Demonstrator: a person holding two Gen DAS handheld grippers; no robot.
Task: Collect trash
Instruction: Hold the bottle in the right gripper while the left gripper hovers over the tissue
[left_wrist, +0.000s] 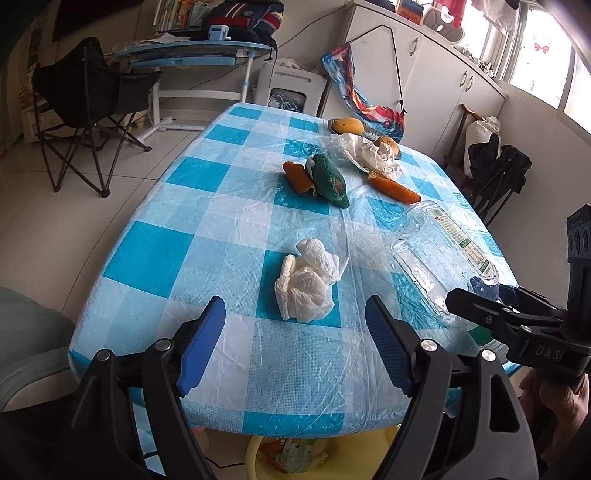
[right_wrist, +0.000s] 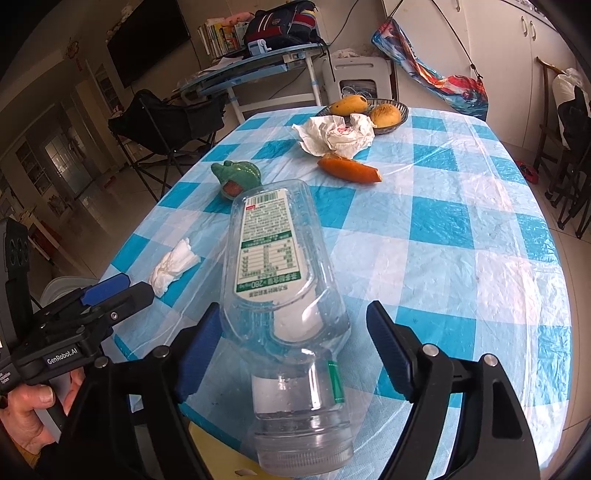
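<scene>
A crumpled white tissue (left_wrist: 306, 280) lies on the checked tablecloth (left_wrist: 229, 229), just ahead of my left gripper (left_wrist: 295, 325), whose blue pads stand wide apart and open with nothing between them. An empty clear plastic bottle (right_wrist: 280, 288) with a green and white label lies on its side, neck over the table's near edge. It sits between the jaws of my right gripper (right_wrist: 291, 314): the left pad is close against it and the right pad stands clear. In the left wrist view the bottle (left_wrist: 439, 251) and right gripper (left_wrist: 484, 295) show at the right.
Farther back lie a crumpled white wrapper (right_wrist: 336, 134), an orange peel piece (right_wrist: 351, 168), a green toy (right_wrist: 236, 177) and a bowl (right_wrist: 402, 110) of fruit and a bun. A yellow bin (left_wrist: 255, 450) with trash stands under the near edge. A folding chair (left_wrist: 85, 103) stands left.
</scene>
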